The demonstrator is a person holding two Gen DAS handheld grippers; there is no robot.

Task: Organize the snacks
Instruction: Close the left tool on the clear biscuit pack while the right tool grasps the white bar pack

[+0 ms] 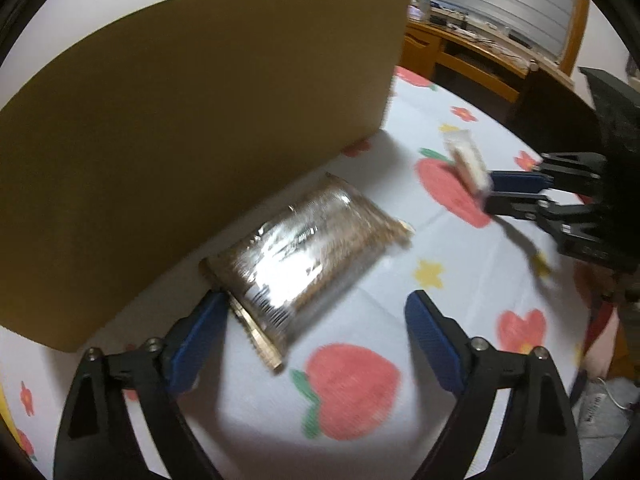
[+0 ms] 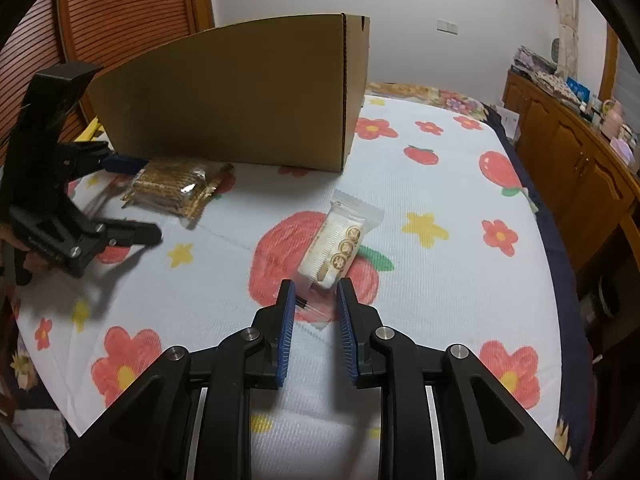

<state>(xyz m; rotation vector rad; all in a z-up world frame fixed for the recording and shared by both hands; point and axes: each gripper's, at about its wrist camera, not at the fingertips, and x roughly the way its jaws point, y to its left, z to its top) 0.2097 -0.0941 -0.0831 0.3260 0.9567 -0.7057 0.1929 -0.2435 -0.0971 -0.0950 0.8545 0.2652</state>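
Observation:
A shiny brown snack pack (image 1: 308,252) lies on the printed bed cover (image 1: 460,280), close to the wall of a cardboard box (image 1: 200,120). My left gripper (image 1: 316,300) is open and straddles it; the left pad touches the pack's end seam and the right pad stands clear. A white biscuit packet (image 2: 340,240) lies on a big red fruit print. My right gripper (image 2: 316,282) is over its near end with only a narrow gap between its jaws, and I cannot see the pads pressing on it. From the right wrist view, the left gripper (image 2: 152,200) flanks the brown pack (image 2: 176,188).
The box (image 2: 240,100) stands upright at the far side of the bed cover (image 2: 224,292), its top above both cameras. A wooden cabinet (image 2: 560,152) with clutter runs along the right. A slatted wooden door (image 2: 120,8) is behind the box. A person's fingers (image 2: 20,244) hold the left gripper.

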